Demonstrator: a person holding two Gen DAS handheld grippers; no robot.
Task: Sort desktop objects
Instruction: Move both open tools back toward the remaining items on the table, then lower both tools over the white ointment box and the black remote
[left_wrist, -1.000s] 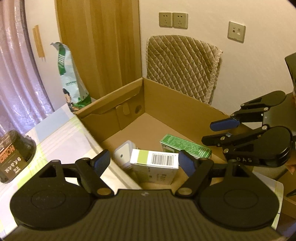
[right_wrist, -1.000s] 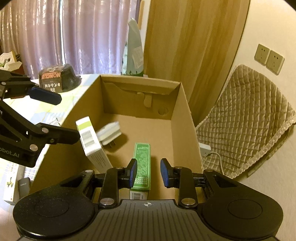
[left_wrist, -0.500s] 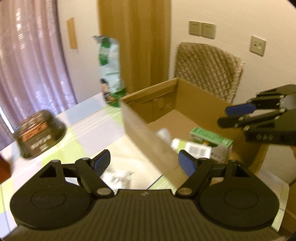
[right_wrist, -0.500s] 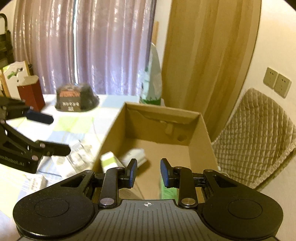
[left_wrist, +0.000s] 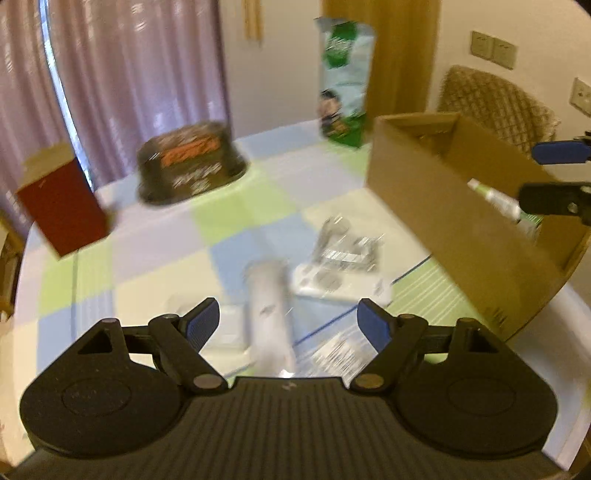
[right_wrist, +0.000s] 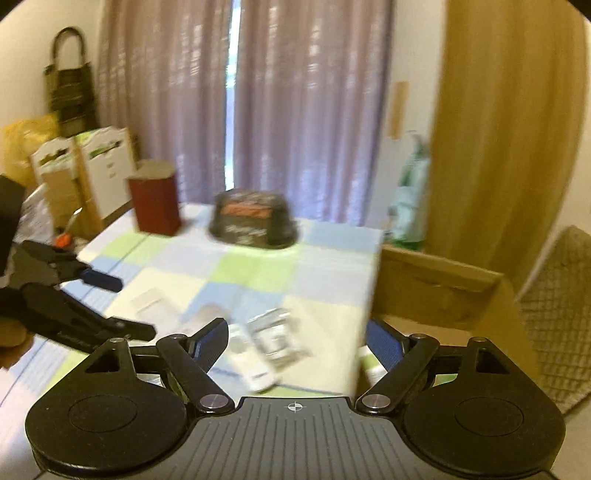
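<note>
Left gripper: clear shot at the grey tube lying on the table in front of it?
Probably yes. The left gripper is open and empty, and the grey tube lies between its fingers' line, nothing on top. Small white packets sit close beside it; blur hides whether they touch.

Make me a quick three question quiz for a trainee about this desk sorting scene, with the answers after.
1. True or false: the left gripper is holding the white cylindrical tube.
2. Multiple choice: what stands nearest the dark red paper box? A the black round bowl with orange lettering; B the brown cardboard box; C the quilted beige chair.
3. Fill in: the right gripper's jaws are ____.

Key: 1 false; 2 A; 3 open.
</note>
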